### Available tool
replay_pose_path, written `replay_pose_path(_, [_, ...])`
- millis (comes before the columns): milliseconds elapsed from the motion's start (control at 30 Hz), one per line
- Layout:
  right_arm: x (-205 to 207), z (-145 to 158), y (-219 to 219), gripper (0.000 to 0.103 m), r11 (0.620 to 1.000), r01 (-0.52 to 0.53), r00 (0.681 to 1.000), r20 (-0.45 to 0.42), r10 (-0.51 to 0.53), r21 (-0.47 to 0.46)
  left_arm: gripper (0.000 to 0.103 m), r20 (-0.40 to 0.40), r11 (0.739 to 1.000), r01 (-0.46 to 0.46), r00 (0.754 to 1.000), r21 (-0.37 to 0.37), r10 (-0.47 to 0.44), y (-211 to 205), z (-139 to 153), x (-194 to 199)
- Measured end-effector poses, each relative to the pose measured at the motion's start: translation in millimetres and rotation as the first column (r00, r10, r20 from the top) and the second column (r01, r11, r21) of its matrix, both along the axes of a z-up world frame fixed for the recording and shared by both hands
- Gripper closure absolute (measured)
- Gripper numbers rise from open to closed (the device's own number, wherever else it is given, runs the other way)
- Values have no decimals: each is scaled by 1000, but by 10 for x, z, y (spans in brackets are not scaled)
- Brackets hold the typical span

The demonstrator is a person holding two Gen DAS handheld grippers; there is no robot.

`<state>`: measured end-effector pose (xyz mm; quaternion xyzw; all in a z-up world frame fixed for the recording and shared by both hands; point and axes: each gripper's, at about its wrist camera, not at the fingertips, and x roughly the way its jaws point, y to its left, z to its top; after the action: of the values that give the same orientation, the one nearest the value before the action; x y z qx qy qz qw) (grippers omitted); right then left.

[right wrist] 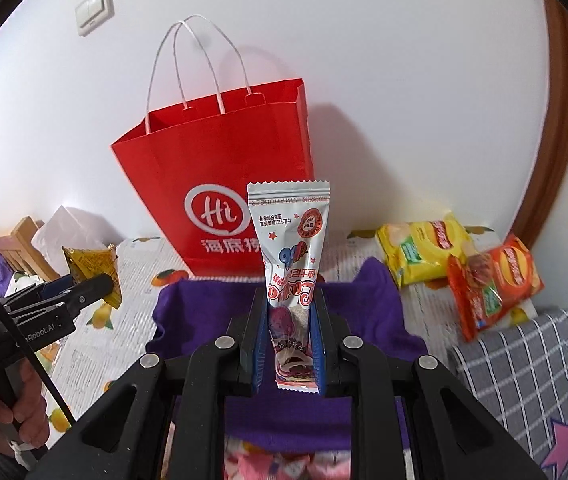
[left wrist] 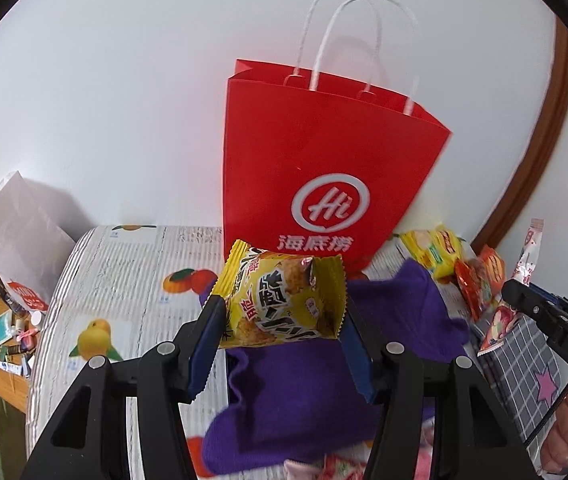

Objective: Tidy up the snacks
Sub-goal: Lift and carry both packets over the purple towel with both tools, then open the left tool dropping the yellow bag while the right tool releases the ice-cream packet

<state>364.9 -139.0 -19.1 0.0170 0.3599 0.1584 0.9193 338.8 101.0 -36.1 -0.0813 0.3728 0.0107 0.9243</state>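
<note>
A yellow crinkled snack packet is clamped by the left gripper, a tall white pouch by the right gripper; the red paper bag's open rim is unobstructed above.

Matt red paper bag, glossy foil snack packet — fuzzy purple cloth

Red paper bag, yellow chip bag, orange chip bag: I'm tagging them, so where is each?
Red paper bag (right wrist: pixel 219 168): right wrist view, front panel above the logo.
Yellow chip bag (right wrist: pixel 420 252): right wrist view, middle of the front.
Orange chip bag (right wrist: pixel 504 280): right wrist view, middle of the front.
</note>
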Motion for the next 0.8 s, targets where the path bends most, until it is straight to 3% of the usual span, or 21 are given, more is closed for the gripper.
replay_pose_path(300, [464,-445,8,84,1000,8,995,-102,-7,6,49,-63,999,-20,998,-43,17,177,-408,383])
replay_pose_path(467, [668,-689,-28,84,1000,-5,976,-217,10,25,49,-108,999,-8,994,-46,4,158,-642,494])
replay_pose_path(800, [854,-1045,-96,84,1000,8,943,-334,-1,20,49,-179,999,29,983,-30,-34,-39,-953,613])
